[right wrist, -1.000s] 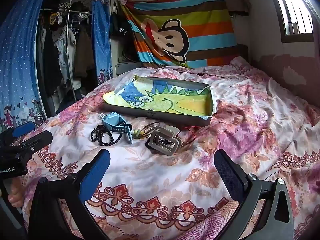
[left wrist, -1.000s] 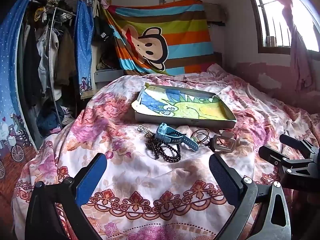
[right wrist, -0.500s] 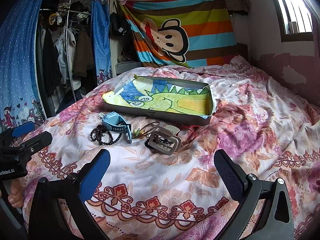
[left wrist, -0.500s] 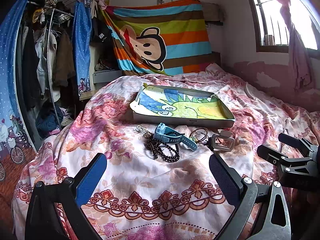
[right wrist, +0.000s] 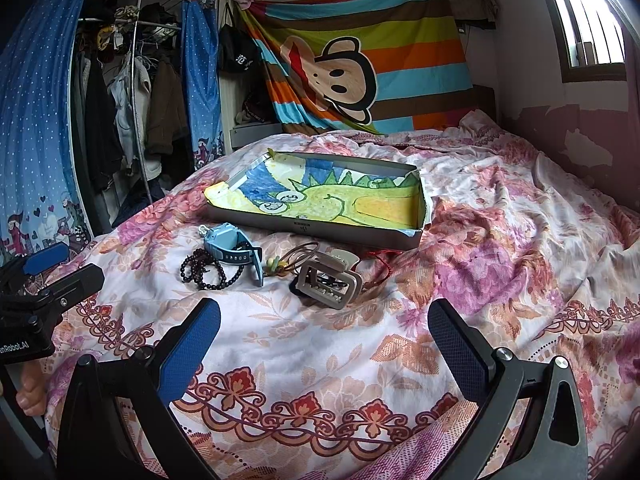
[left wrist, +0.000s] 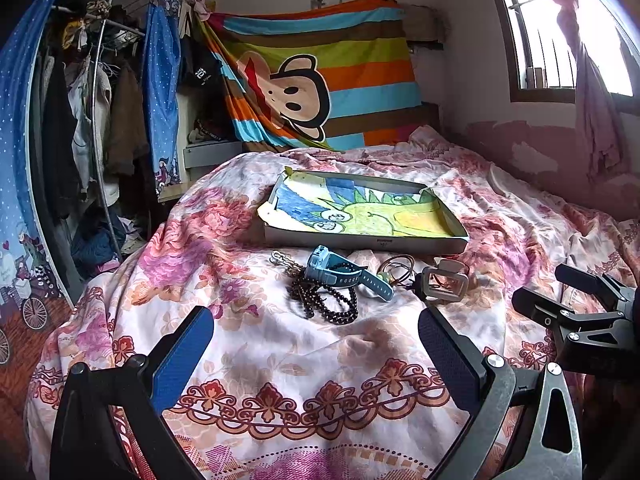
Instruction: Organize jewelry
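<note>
Both tongs, left (left wrist: 316,344) and right (right wrist: 324,340), are hovering over the bed (right wrist: 500,280), spread wide and gripping nothing. Jewelry is lying just in front of the tray (right wrist: 320,232): blue watch (right wrist: 234,250) resting on black beads (right wrist: 208,270), cord bracelets (right wrist: 296,258) beside it, grey hair clip (right wrist: 328,284) nearest the right tongs.
</note>
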Action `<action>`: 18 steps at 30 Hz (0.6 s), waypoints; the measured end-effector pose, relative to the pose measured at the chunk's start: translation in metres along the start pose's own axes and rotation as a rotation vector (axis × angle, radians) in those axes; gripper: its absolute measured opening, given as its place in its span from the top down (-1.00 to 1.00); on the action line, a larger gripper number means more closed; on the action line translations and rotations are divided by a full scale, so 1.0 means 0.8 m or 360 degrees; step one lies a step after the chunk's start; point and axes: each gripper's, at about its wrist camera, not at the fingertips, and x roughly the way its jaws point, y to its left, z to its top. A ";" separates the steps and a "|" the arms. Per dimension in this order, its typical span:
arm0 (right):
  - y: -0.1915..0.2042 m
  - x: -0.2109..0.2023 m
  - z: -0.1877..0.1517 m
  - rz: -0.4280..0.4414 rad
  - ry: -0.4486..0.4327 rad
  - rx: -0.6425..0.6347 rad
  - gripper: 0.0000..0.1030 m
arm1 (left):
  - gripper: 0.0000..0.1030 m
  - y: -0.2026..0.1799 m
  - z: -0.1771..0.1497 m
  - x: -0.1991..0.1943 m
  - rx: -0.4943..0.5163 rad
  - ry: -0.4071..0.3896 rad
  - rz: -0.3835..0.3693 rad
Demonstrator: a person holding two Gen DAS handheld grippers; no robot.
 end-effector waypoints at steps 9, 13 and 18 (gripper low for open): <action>0.000 0.000 0.000 0.0001 0.0003 0.0002 -0.98 | -1.00 -0.003 0.003 0.003 0.0004 0.0002 0.0003; 0.000 0.000 0.000 0.0001 0.0004 0.0003 -0.98 | -1.00 -0.002 0.001 0.000 0.0005 0.0000 0.0002; 0.000 0.000 0.000 0.0001 0.0005 0.0004 -0.98 | -1.00 -0.002 0.001 0.000 0.0006 0.0000 0.0002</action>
